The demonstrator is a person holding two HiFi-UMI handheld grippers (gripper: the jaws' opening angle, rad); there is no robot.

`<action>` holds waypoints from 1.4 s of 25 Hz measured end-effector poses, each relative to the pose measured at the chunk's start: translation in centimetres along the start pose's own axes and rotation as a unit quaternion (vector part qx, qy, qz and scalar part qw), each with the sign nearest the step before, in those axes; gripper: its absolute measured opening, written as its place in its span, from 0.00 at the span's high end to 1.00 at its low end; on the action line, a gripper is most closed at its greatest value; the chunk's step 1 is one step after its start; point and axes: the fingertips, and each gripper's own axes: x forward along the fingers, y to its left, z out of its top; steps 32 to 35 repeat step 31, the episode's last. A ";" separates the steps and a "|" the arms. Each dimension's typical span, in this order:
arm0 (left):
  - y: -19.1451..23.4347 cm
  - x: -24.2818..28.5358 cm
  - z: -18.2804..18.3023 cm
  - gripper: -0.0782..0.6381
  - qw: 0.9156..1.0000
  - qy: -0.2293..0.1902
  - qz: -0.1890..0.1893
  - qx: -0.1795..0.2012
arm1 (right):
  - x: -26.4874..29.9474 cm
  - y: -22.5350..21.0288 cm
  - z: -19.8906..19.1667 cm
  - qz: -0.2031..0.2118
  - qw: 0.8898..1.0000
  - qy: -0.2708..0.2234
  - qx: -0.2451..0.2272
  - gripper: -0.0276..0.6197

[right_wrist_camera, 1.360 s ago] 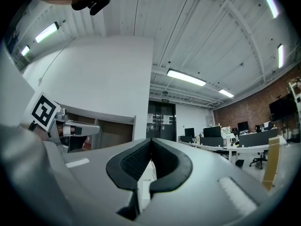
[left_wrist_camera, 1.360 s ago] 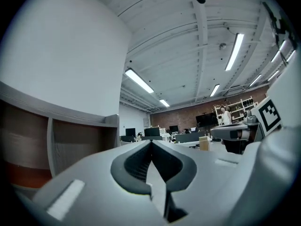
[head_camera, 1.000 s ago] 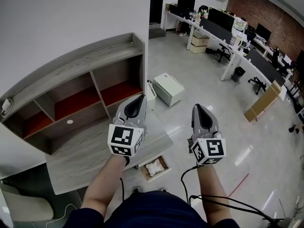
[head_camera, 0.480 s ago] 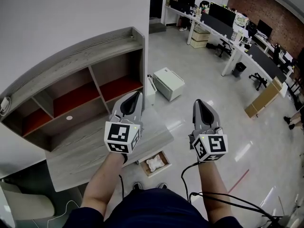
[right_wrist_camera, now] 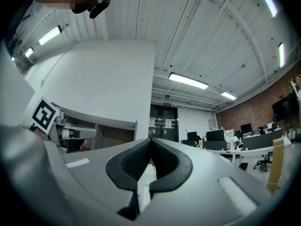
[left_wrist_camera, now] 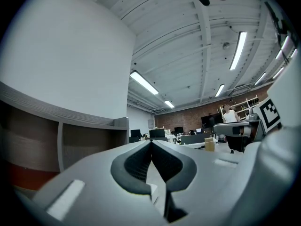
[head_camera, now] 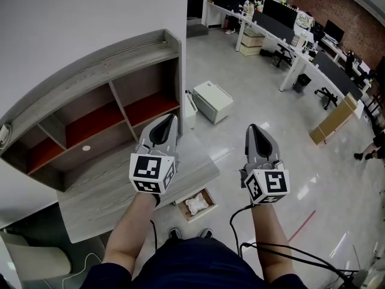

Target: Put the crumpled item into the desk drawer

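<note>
Both tongs are held up at chest height over the front of the desk (head_camera: 102, 197). The left gripper (head_camera: 171, 120) has its jaws pressed together with nothing between them, and its own view (left_wrist_camera: 151, 142) shows only the office beyond the tips. The right gripper (head_camera: 251, 128) is the same, pinched closed and empty (right_wrist_camera: 151, 139), hanging off the desk's edge over the floor.

The crumpled item (head_camera: 197, 204) sits down at about five o'clock from the left gripper. It lies inside the drawer (head_camera: 181, 213), which stands pulled out below the desk's front edge. It looks like a small white wad, paper or thin cloth, I cannot tell which. So the putting-in seems done, and the drawer is not yet pushed home.

If it needed moving again, I'd judge it very light and soft. It would give under the pads rather than resist, with no risk of breaking and little of slipping. The best hold would be across its bulk at the middle, pinching a raised fold from above, since the drawer walls crowd its sides.

At twelve o'clock stands the shelf unit (head_camera: 90, 95), well clear of both tongs
</note>
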 end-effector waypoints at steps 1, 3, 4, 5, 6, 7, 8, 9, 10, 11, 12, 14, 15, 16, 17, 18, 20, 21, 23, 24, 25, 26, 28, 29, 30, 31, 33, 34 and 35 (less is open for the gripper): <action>0.0 0.0 0.0 0.89 1.000 0.000 0.000 -0.001 | 0.0 0.0 0.0 0.000 1.000 0.000 0.000 0.95; 0.1 0.0 -0.2 0.89 1.000 0.001 -0.001 -0.002 | 0.0 0.0 -0.1 -0.001 1.000 0.001 0.001 0.95; 0.1 0.0 -0.2 0.89 1.000 0.002 -0.001 -0.002 | 0.0 0.1 -0.2 -0.001 1.000 0.001 0.002 0.95; 0.2 0.0 -0.3 0.89 1.000 0.002 -0.001 -0.003 | 0.1 0.1 -0.2 0.000 1.000 0.001 0.002 0.95; 0.3 0.0 -0.3 0.89 1.000 0.002 -0.001 -0.003 | 0.1 0.2 -0.2 0.000 1.000 0.002 0.001 0.95; 0.3 0.0 -0.3 0.89 1.000 0.002 -0.001 -0.004 | 0.2 0.4 -0.2 0.001 1.000 0.002 0.001 0.95; 0.3 0.0 -0.3 0.89 1.000 0.002 -0.001 -0.004 | 0.2 0.5 -0.2 0.002 1.000 0.002 0.000 0.95; 0.3 0.0 -0.3 0.89 1.000 0.002 -0.002 -0.004 | 0.2 0.5 -0.1 0.002 1.000 0.002 -0.001 0.95; 0.4 -0.1 -0.3 0.89 1.000 0.003 -0.002 -0.004 | 0.2 0.6 -0.1 0.002 1.000 0.002 -0.001 0.95; 0.4 -0.1 -0.3 0.89 1.000 0.003 -0.002 -0.005 | 0.2 0.7 -0.1 0.002 1.000 0.002 -0.001 0.95; 0.4 -0.1 -0.4 0.89 1.000 0.003 -0.002 -0.005 | 0.2 0.7 -0.1 0.002 1.000 0.002 -0.001 0.95; 0.6 -0.1 -0.5 0.89 1.000 0.004 -0.003 -0.006 | 0.3 0.7 -0.1 0.001 1.000 0.001 -0.001 0.95; 0.6 0.0 -0.5 0.89 1.000 0.004 -0.003 -0.007 | 0.3 0.7 -0.1 0.000 1.000 0.001 -0.001 0.95; 0.7 0.0 -0.6 0.89 1.000 0.004 -0.003 -0.008 | 0.3 0.7 -0.2 0.000 1.000 0.002 -0.001 0.95; 0.7 0.0 -0.6 0.89 1.000 0.004 -0.003 -0.008 | 0.3 0.7 -0.2 -0.001 1.000 0.002 -0.001 0.95; 0.7 0.0 -0.6 0.89 1.000 0.004 -0.003 -0.009 | 0.3 0.8 -0.3 -0.001 1.000 0.002 -0.002 0.95; 0.8 -0.1 -0.7 0.89 1.000 0.004 -0.003 -0.009 | 0.3 0.8 -0.3 -0.002 1.000 0.003 -0.002 0.95; 0.8 0.0 -0.7 0.89 1.000 0.004 -0.004 -0.009 | 0.3 0.8 -0.3 -0.002 1.000 0.003 -0.002 0.95; 0.9 0.0 -0.9 0.89 1.000 0.005 -0.005 -0.010 | 0.4 0.9 -0.4 -0.002 1.000 0.004 -0.002 0.95; 1.0 0.0 -0.9 0.89 1.000 0.006 -0.005 -0.011 | 0.5 1.0 -0.5 -0.003 1.000 0.005 -0.002 0.95; 1.1 0.0 -1.0 0.89 1.000 0.006 -0.005 -0.011 | 0.5 1.1 -0.5 -0.003 1.000 0.005 -0.003 0.95; 1.2 0.0 -1.0 0.89 1.000 0.006 -0.006 -0.012 | 0.5 1.2 -0.6 -0.003 1.000 0.006 -0.003 0.95; 1.3 0.0 -1.1 0.89 1.000 0.007 -0.006 -0.012 | 0.6 1.3 -0.6 -0.004 1.000 0.006 -0.003 0.95; 1.3 0.0 -1.1 0.89 1.000 0.008 -0.007 -0.013 | 0.6 1.3 -0.7 -0.004 1.000 0.007 -0.002 0.95; 1.4 0.0 -1.2 0.89 1.000 0.008 -0.007 -0.013 | 0.6 1.3 -0.7 -0.004 1.000 0.008 -0.002 0.95; 1.4 0.0 -1.2 0.89 1.000 0.009 -0.007 -0.013 | 0.6 1.4 -0.8 -0.004 1.000 0.008 -0.002 0.95; 1.4 0.0 -1.2 0.89 1.000 0.009 -0.007 -0.013 | 0.6 1.4 -0.8 -0.004 1.000 0.008 -0.002 0.95; 1.4 0.0 -1.2 0.89 1.000 0.009 -0.007 -0.013 | 0.6 1.4 -0.8 -0.004 1.000 0.008 -0.002 0.95; 1.4 0.0 -1.2 0.89 1.000 0.009 -0.007 -0.013 | 0.6 1.4 -0.8 -0.004 1.000 0.008 -0.002 0.95</action>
